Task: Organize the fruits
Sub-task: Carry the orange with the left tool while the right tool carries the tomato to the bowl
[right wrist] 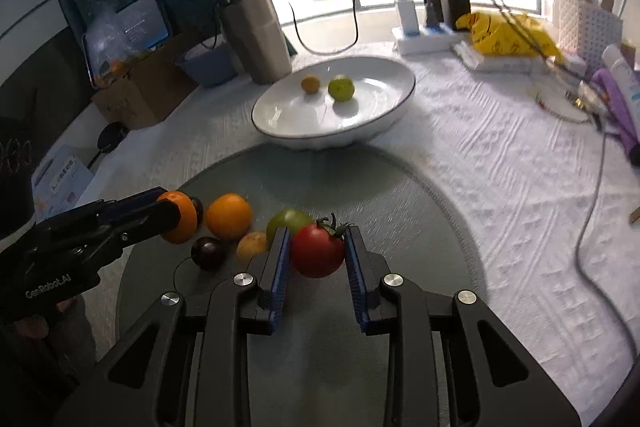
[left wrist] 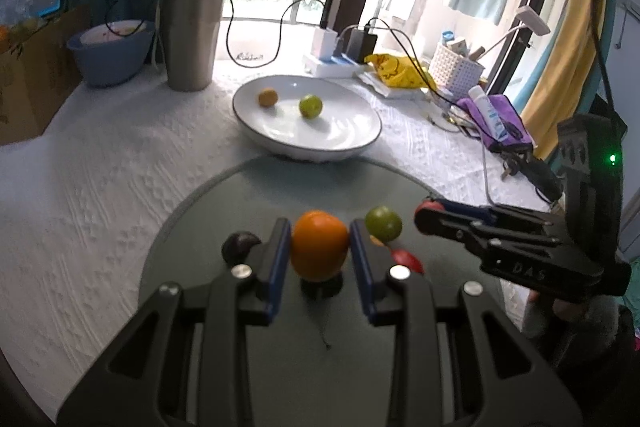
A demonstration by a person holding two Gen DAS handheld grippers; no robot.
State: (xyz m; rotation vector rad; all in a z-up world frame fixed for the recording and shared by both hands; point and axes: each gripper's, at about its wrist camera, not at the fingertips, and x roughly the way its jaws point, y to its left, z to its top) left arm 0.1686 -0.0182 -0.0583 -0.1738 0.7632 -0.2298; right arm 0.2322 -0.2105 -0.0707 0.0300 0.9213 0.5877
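Observation:
My left gripper (left wrist: 319, 247) is shut on an orange (left wrist: 319, 245) just above the grey round mat (left wrist: 280, 367). My right gripper (right wrist: 317, 247) is shut on a red tomato (right wrist: 317, 250); it also shows in the left wrist view (left wrist: 426, 215). On the mat lie a second orange (right wrist: 229, 215), a dark plum (right wrist: 207, 253), a small yellow fruit (right wrist: 252, 246) and a green fruit (right wrist: 289, 221). The white bowl (left wrist: 352, 143) beyond the mat holds a small orange fruit (left wrist: 267, 97) and a green fruit (left wrist: 311, 106).
A steel tumbler (left wrist: 192, 31) and a blue bowl (left wrist: 110, 51) stand behind the white bowl. A power strip with chargers (left wrist: 340, 57), a yellow bag (left wrist: 400, 71), a white basket (left wrist: 456, 65) and purple cloth (left wrist: 496, 115) crowd the right. A cardboard box (left wrist: 32, 79) is at left.

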